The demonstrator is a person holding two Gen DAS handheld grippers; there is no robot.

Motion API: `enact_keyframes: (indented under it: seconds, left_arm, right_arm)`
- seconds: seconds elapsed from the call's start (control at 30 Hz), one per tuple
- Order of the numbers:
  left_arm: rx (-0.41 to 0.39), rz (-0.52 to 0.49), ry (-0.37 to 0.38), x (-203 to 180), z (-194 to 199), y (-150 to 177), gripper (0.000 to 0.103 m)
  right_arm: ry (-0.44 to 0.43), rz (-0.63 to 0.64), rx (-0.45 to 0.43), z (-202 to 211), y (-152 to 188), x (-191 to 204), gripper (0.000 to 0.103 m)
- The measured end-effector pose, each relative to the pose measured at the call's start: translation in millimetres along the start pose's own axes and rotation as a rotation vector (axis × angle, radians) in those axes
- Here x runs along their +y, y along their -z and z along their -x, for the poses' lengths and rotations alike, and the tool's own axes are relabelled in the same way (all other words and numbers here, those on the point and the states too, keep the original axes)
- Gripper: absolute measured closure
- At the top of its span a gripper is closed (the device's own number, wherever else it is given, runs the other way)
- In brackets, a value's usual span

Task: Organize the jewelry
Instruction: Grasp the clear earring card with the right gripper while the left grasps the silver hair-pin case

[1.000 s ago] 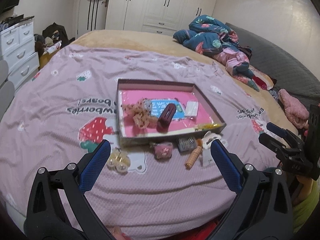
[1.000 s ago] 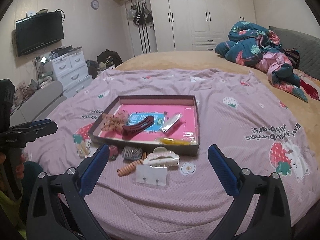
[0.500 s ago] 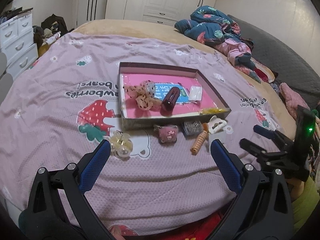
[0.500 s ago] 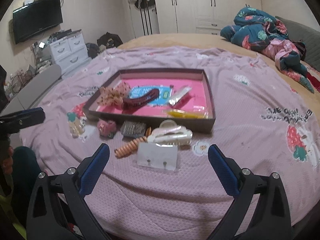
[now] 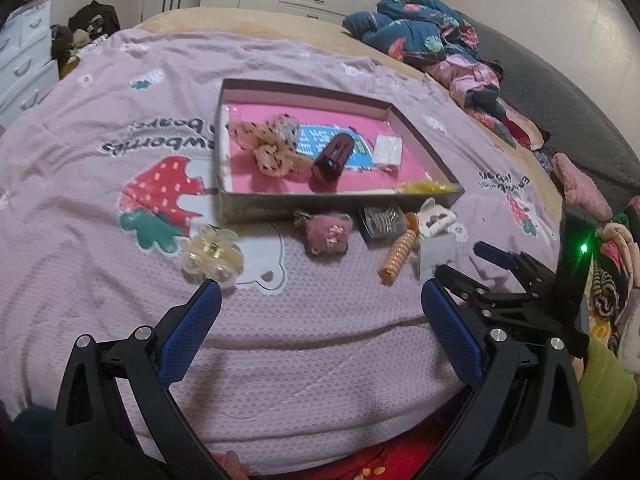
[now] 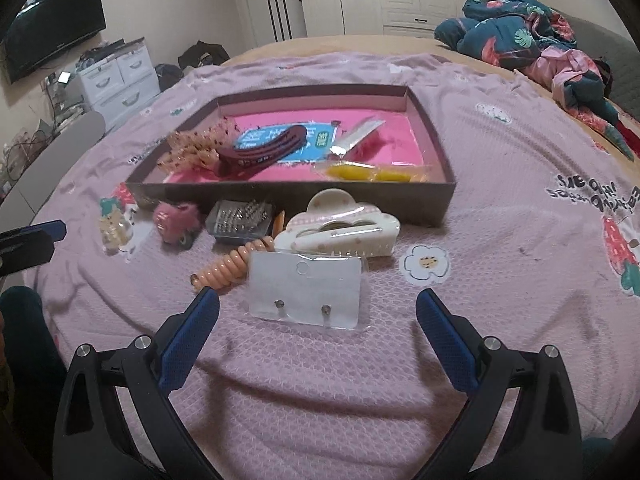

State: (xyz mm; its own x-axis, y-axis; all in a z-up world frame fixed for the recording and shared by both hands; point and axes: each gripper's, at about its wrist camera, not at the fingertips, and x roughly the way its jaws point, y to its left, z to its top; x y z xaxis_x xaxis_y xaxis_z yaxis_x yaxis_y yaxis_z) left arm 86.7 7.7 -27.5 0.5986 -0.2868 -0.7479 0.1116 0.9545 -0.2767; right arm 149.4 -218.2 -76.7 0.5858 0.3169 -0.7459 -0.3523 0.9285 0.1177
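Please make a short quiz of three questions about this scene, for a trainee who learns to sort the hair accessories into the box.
1. True or false: the earring card already lies inside the box.
2. Which item lies closest in front of the right tool? A) the dark red hair clip B) the earring card C) the pink fuzzy clip
3. Fill in: both the left tool and the right tool are ____ and hold nothing.

Key: 1. False, it lies on the blanket in front of the box. 2. B. 3. open.
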Motion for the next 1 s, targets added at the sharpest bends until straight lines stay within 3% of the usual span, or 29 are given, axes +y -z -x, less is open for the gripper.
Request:
enact_keyframes:
  seconds: [0.1,0.3,0.37,0.47,0.5,0.6,0.8,1.0]
  left_arm:
    - [0.023,-0.005,0.019,-3.9,-9.6,2.7,0.011]
    - [0.063,-0.023,0.051,-10.9,-25.7,5.8,0.029]
    - [0.079,-0.024,0.063,-13.2,-31.7,5.8,0.039]
    - [0.089,-0.022,0.078,-17.7,-38.3,2.9,0.041]
    - [0.090,-0.022,0.082,-18.7,-39.8,1.8,0.041]
    - [0.095,-0.020,0.104,-26.0,-46.3,-5.7,0.043]
    - [0.122,-0.031,0.139,-45.0,-67.9,-17.7,0.048]
    - [0.134,-0.042,0.109,-54.2,-90.5,-28.7,0.052]
  right_arm:
    - [0.003,0.014,0.018,-10.6,-1.2,2.9,0.005]
    - [0.000,0.016,0.036,-21.8,-2.1,1.9,0.006]
    - [-0.002,0.022,0.040,-23.7,-2.2,1.5,0.015]
    - [0.000,0.030,0.040,-24.1,-2.2,-1.2,0.027]
    - [0.000,0.029,0.039,-23.3,-1.7,-2.8,0.036]
    - [-0.022,-0.006,0.037,-19.4,-2.0,-13.7,0.044]
    - [-0.022,-0.045,0.018,-6.8,-0.9,-29.5,0.047]
    - [-0.014,-0.088,-0.031,11.1,-4.4,-49.6,0.048]
